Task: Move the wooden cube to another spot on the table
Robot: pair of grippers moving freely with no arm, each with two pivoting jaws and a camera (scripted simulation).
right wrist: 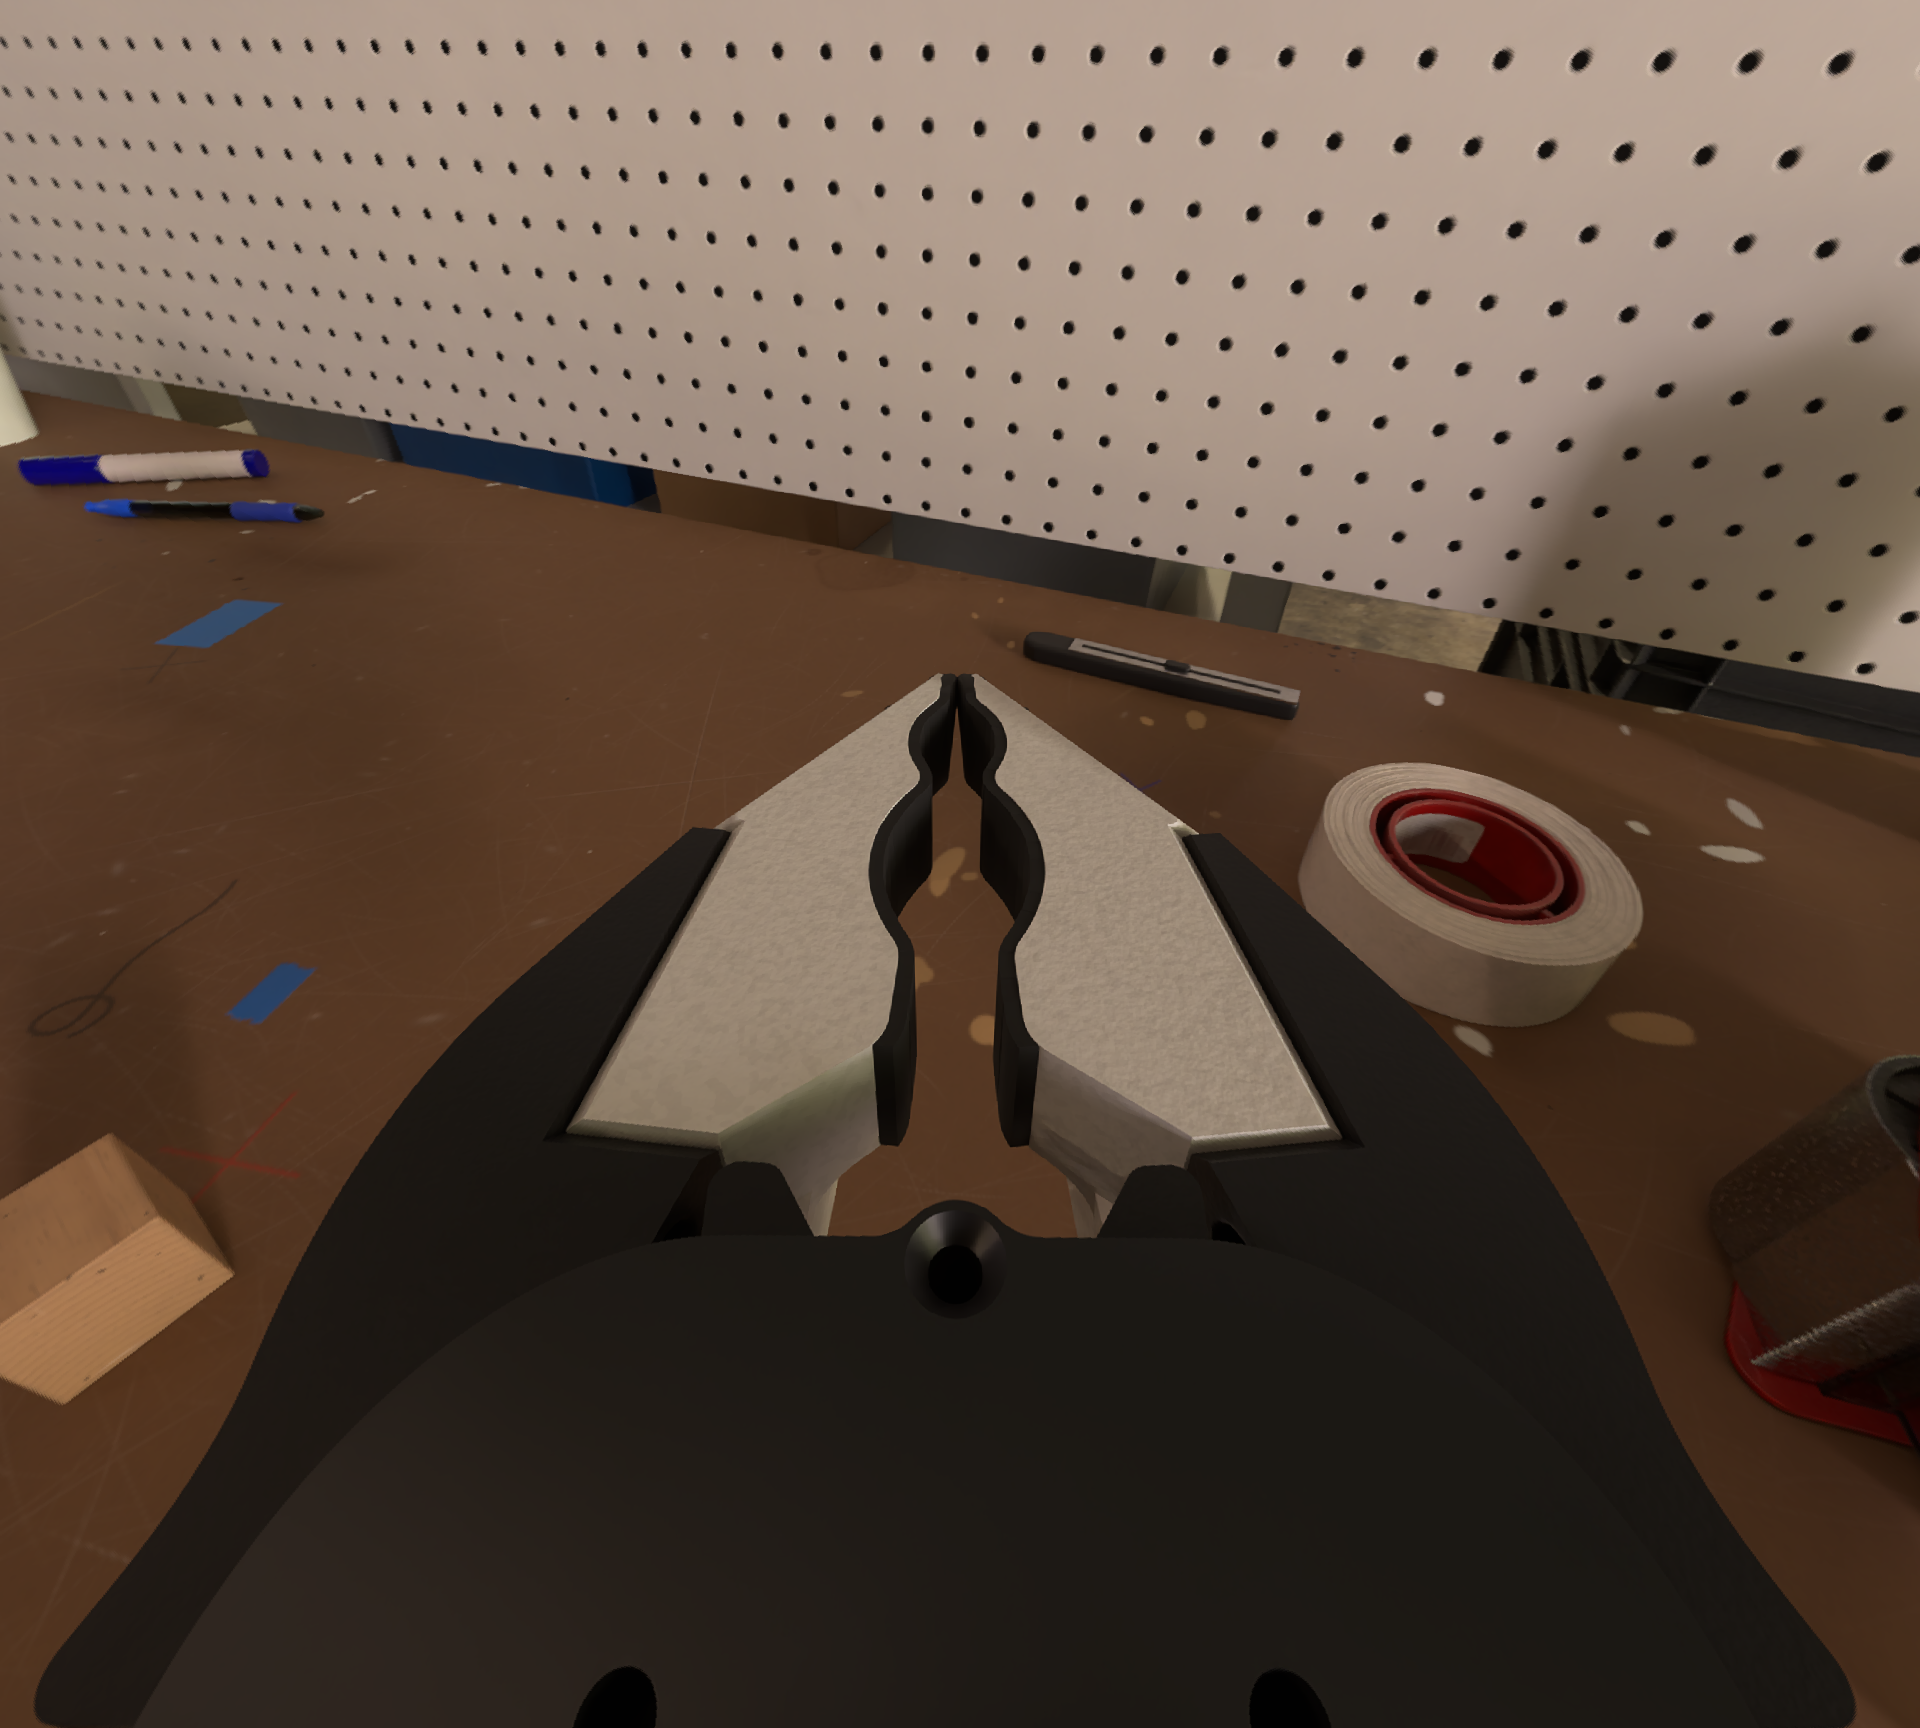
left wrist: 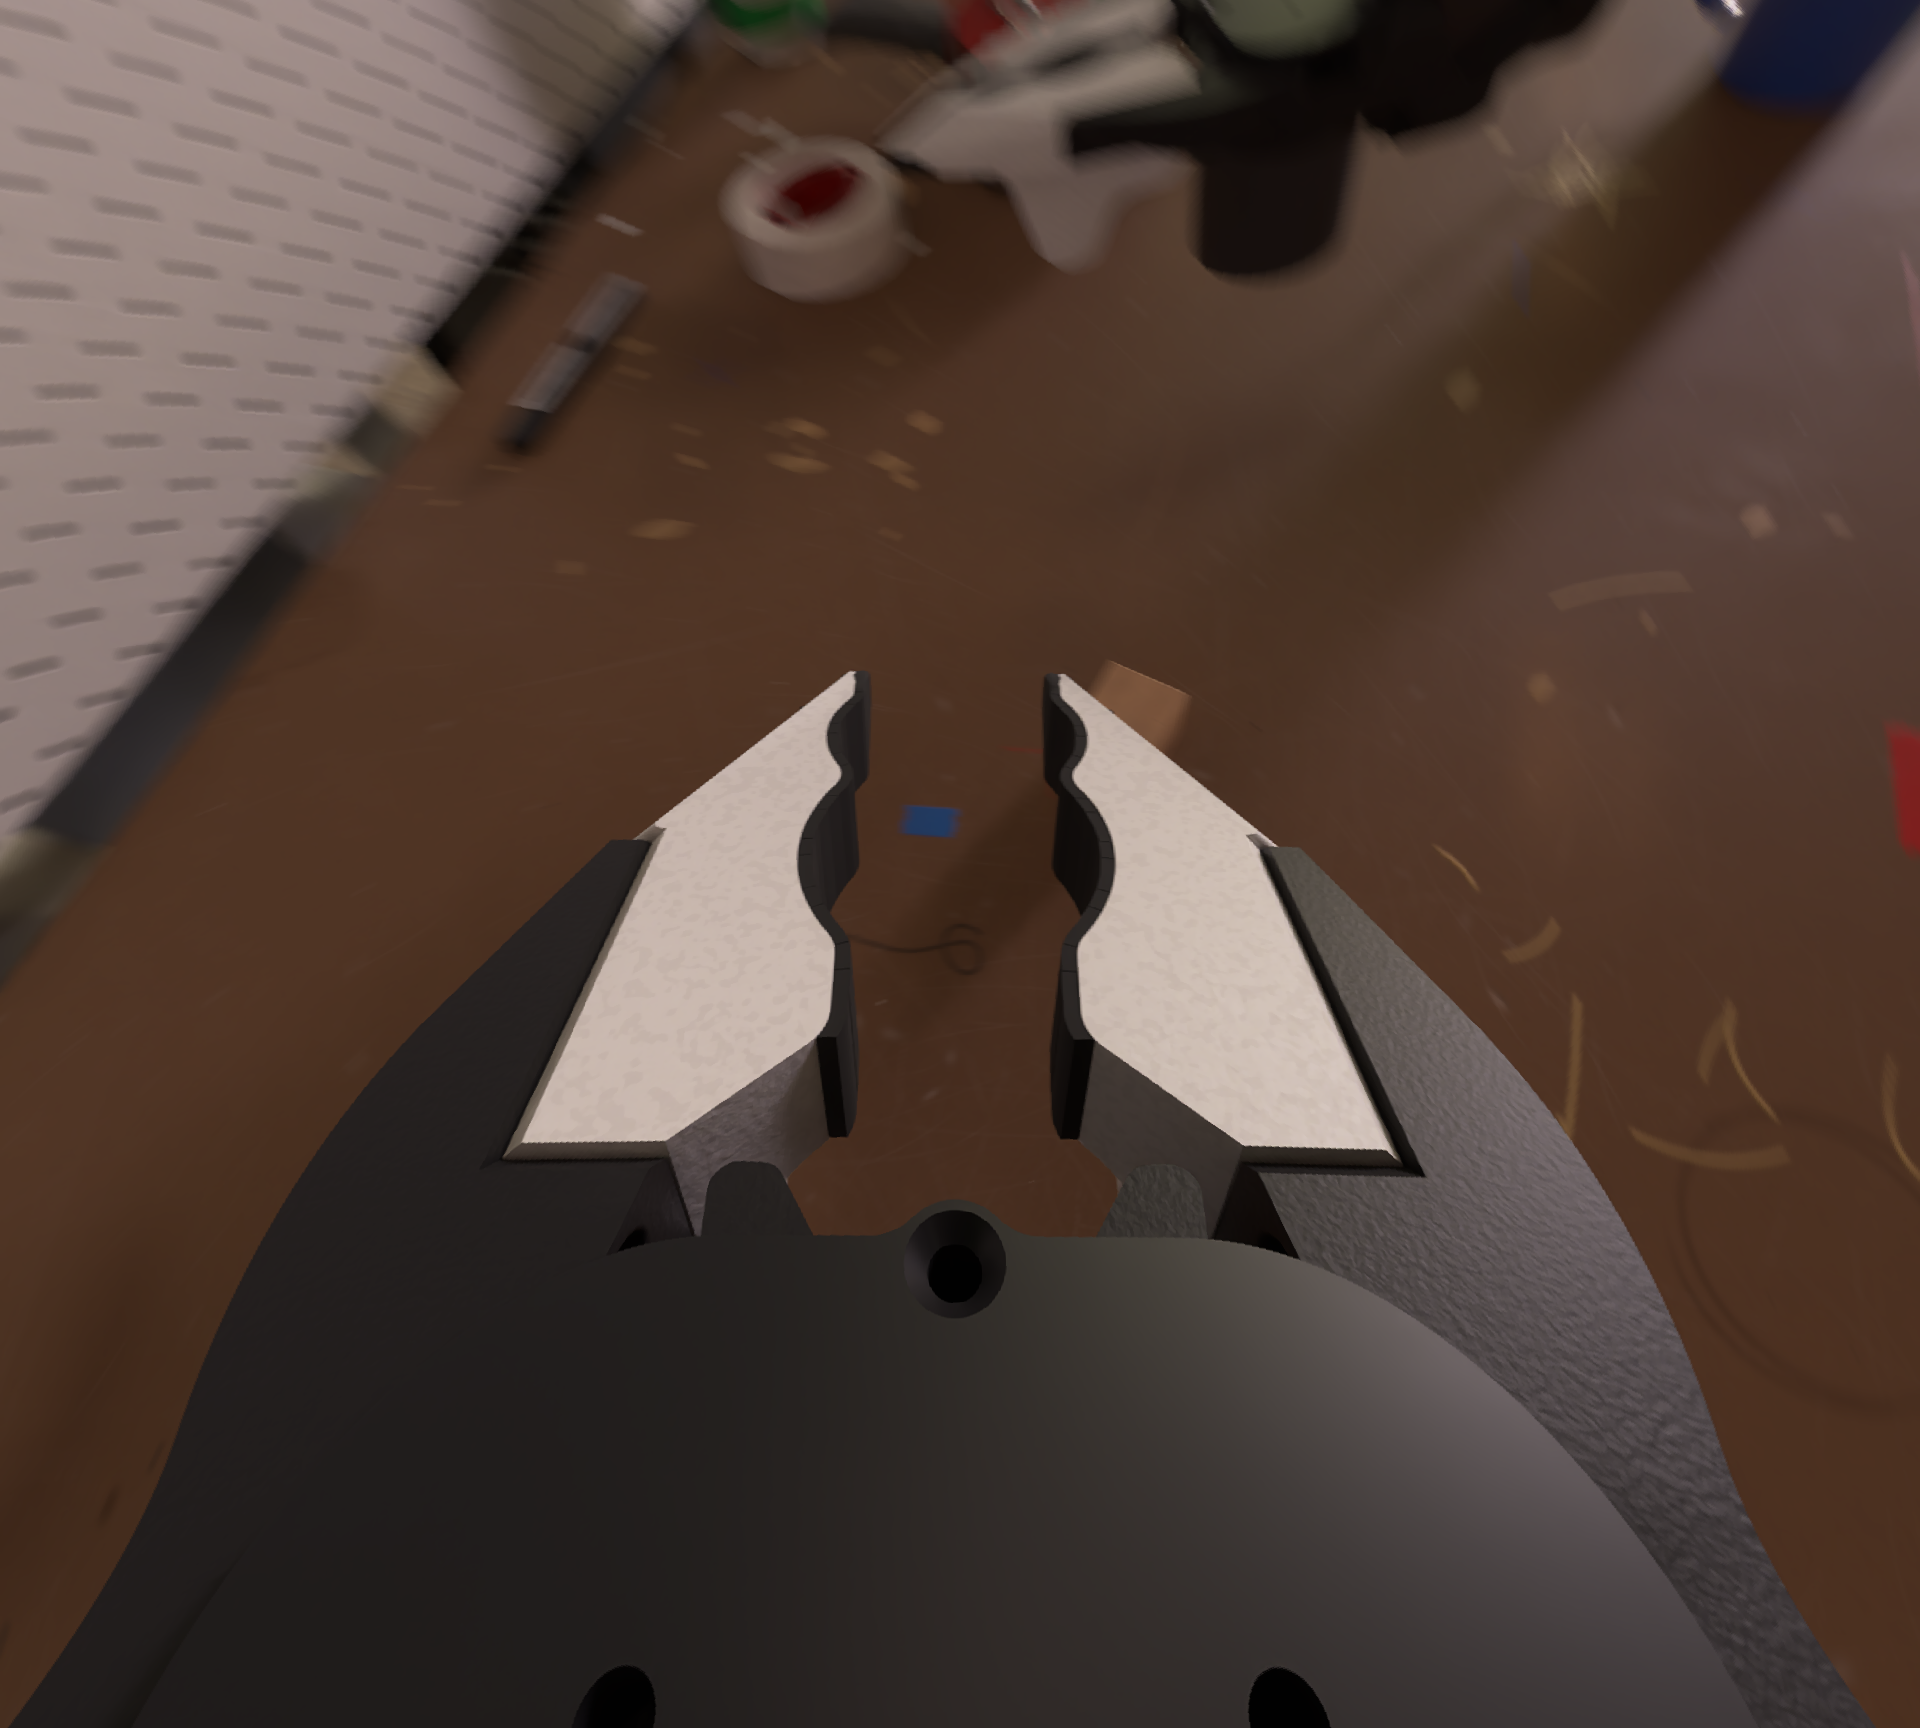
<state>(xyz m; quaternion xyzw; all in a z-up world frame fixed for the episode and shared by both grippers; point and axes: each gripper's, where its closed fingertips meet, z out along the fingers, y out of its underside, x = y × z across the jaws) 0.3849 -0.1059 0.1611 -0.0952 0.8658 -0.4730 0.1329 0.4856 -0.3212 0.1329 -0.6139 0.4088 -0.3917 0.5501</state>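
Behind my parted left gripper (left wrist: 957,691) I glimpse the wooden cube (left wrist: 1143,699), mostly hidden; right gripper (right wrist: 957,686) sits closed, empty.

Pale wooden cube (right wrist: 99,1263) flat on brown table (right wrist: 520,795)

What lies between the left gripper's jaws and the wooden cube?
Nothing: in the left wrist view the wooden cube sits just beyond the open left gripper, partly behind its right-hand jaw.

Your left gripper (left wrist: 956,691) hangs parted over the table (left wrist: 416,743) — the wooden cube (left wrist: 1148,707) sits just past its right fingertip.
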